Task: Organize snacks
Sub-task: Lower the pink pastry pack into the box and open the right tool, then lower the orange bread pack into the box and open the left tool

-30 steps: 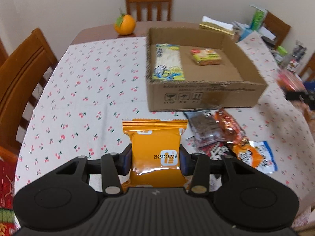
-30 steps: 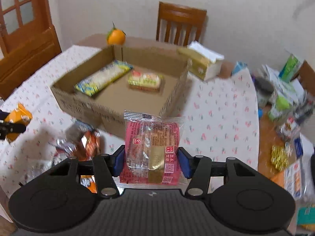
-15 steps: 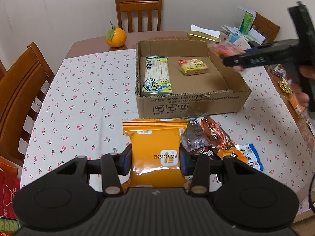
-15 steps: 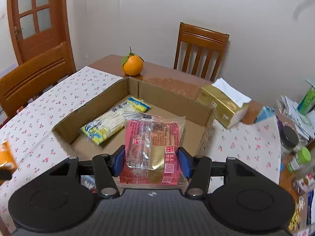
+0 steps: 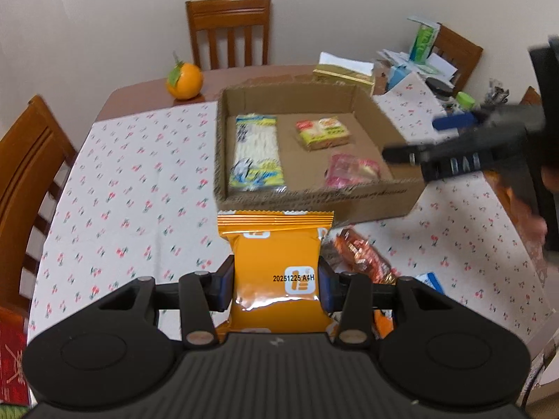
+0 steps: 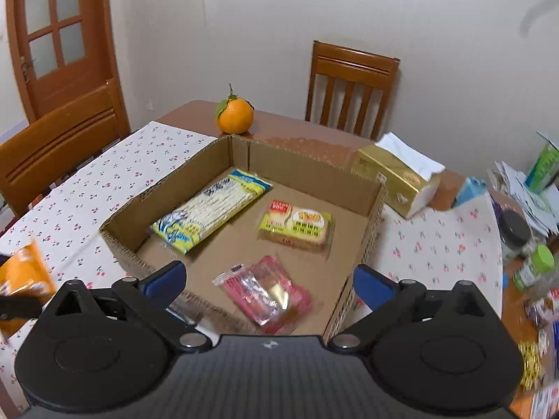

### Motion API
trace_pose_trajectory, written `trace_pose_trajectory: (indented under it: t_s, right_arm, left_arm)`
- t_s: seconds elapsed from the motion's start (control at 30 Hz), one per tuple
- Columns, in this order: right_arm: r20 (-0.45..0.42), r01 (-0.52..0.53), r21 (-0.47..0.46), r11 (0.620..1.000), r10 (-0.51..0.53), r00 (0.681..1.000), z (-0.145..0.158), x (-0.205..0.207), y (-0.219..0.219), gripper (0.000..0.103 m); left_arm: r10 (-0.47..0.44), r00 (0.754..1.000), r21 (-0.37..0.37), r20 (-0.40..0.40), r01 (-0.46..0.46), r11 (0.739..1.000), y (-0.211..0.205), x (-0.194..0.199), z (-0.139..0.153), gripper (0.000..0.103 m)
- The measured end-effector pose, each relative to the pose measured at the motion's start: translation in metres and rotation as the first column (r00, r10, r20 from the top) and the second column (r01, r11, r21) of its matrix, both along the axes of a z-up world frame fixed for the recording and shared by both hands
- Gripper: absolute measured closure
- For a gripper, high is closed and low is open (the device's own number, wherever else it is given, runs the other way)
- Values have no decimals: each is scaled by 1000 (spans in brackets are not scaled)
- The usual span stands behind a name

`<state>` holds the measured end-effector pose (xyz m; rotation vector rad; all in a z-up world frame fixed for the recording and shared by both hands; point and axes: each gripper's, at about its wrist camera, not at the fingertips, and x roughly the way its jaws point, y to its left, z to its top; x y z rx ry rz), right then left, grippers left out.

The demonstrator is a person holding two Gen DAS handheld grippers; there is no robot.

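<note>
An orange snack packet is pinched upright between the fingers of the left gripper, held above the table just in front of a shallow cardboard box. The packet looks like a light, puffy foil pillow pack with a crimped top seal; it is probably slick and easily crushed, so the grip across its lower middle, where the sides are squeezed slightly inward, seems the sensible place to hold it, firm enough not to slip but gentle on the contents. Inside the box lie three snacks: a long yellow-and-blue noodle packet on the left, a small yellow-green wrapped cake near the far right, and a pink transparent packet lying loose at an angle by the near wall. Directly above that pink packet the right gripper hovers with its blue-padded fingers spread wide and nothing between them. More snack wrappers, reddish and dark, lie on the cherry-print tablecloth beside the box, not yet sorted. Beyond the box sit an orange fruit with a green leaf and a gold tissue box; wooden chairs stand around the table.
</note>
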<state>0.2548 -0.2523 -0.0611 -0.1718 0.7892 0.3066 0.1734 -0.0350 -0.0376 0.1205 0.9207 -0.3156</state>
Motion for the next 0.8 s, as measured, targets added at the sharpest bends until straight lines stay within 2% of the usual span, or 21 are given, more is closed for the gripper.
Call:
trace_pose_trajectory:
  t_s: [0.27, 0.43, 0.8]
  right_arm:
    - [-49, 67, 27, 997, -66, 997, -6, -42, 3, 0]
    - [-81, 73, -13, 997, -74, 994, -14, -62, 7, 0]
    - [-104, 140, -7, 990, -140, 985, -18, -82, -7, 0]
  left_arm:
    - [-58, 998, -19, 8, 58, 998, -22, 22, 7, 59]
    - [-75, 997, -15, 10, 75, 997, -34, 42, 9, 59]
    - [-99, 995, -18, 32, 100, 995, -62, 97, 12, 59]
